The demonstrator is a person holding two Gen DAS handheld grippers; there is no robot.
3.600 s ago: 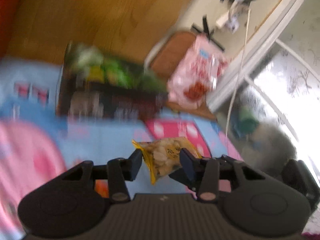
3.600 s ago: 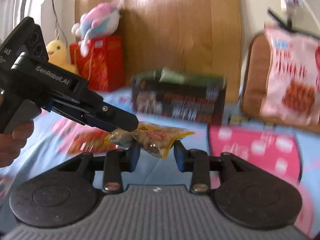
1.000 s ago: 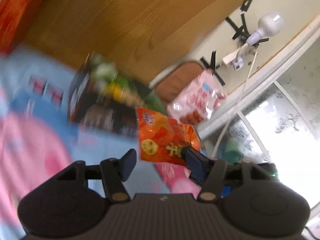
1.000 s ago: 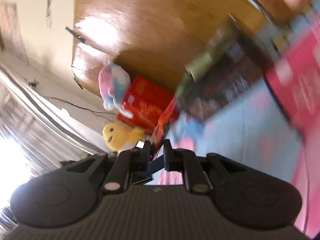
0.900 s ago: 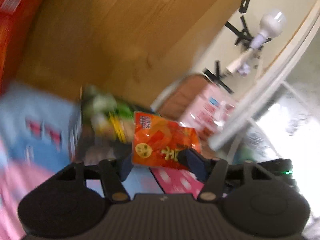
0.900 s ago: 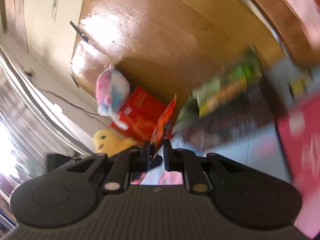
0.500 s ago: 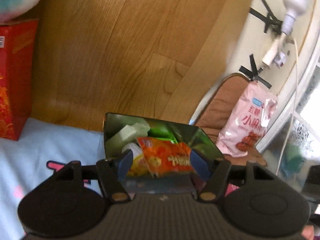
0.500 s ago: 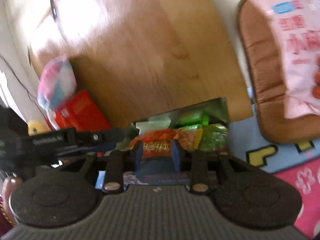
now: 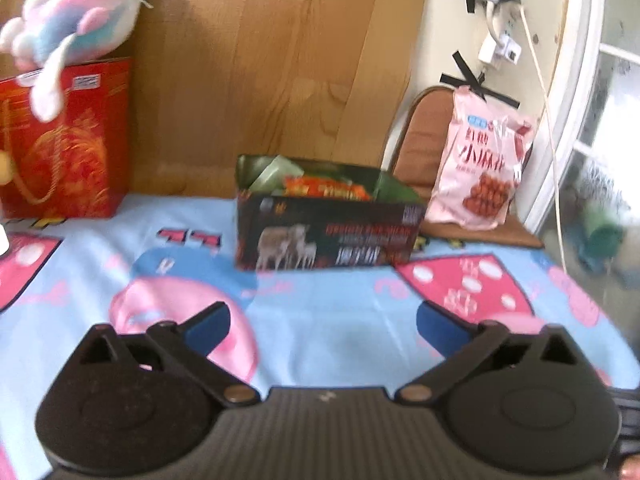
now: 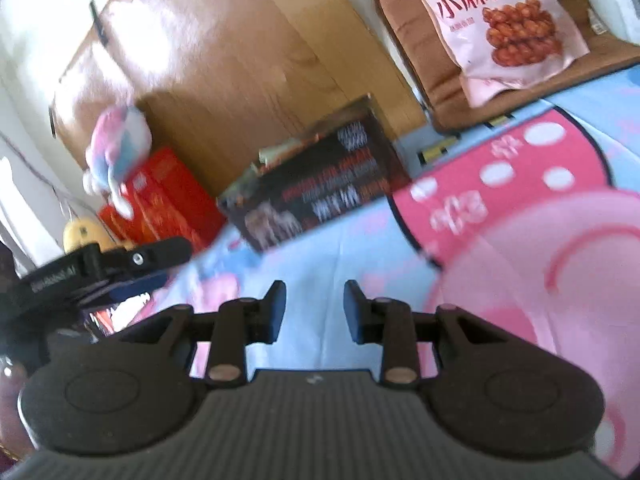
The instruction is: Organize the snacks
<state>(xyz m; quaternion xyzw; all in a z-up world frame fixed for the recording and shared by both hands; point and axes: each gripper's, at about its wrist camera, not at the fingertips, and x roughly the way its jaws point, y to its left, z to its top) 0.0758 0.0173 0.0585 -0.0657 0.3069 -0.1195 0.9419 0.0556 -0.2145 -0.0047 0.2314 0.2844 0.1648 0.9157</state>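
Observation:
A dark open box (image 9: 328, 232) stands on the cartoon-print cloth against the wooden board; it also shows in the right wrist view (image 10: 320, 196). An orange snack packet (image 9: 326, 190) lies in it among green packets. My left gripper (image 9: 322, 324) is wide open and empty, held back from the box over the cloth. My right gripper (image 10: 314, 310) is open and empty, low over the cloth, to the right of the left gripper (image 10: 136, 280).
A big pink snack bag (image 9: 482, 164) leans on a brown cushion (image 9: 420, 140) right of the box. A red gift box (image 9: 64, 140) with a plush toy (image 9: 76, 28) on it stands at the left. A white cable (image 9: 548, 120) hangs by the window.
The orange packet held over the box half a second ago now lies in the box. Both grippers have opened and pulled back from the box.

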